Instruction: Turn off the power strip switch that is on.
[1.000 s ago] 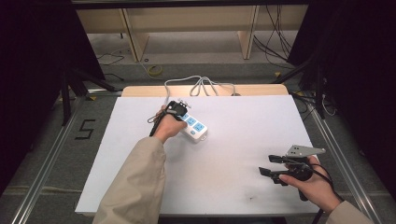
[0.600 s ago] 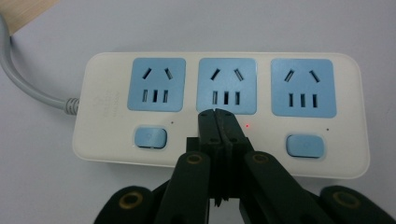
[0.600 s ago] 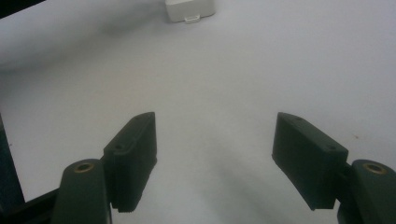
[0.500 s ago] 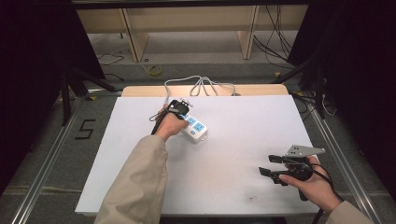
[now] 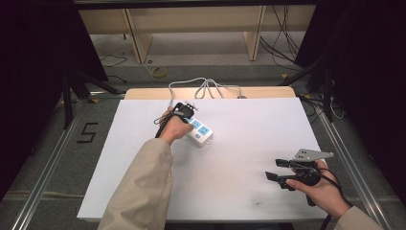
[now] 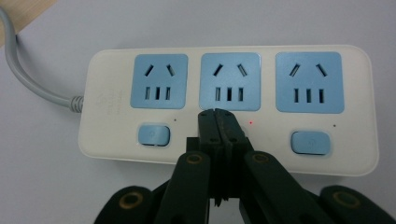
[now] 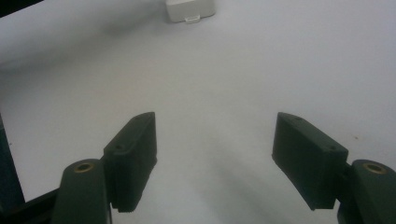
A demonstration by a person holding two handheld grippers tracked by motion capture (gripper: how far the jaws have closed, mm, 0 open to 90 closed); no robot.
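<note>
Hand-held gripper on the left (image 6: pixel 218 114), jaws pressed together, tips on the power strip's (image 6: pixel 233 56) middle switch.
Press straight down, no sliding; strip lies mid-tabletop (image 5: pixel 239 191); right hand-held gripper (image 7: pixel 215 154) waits spread.

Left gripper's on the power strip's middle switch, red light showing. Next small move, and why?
Probably lift the left gripper straight off the power strip. Its jaws are shut, tips over the middle switch spot, and a red dot glows beside them, so the press looks done. The right gripper sits open, well apart on the white board.
</note>
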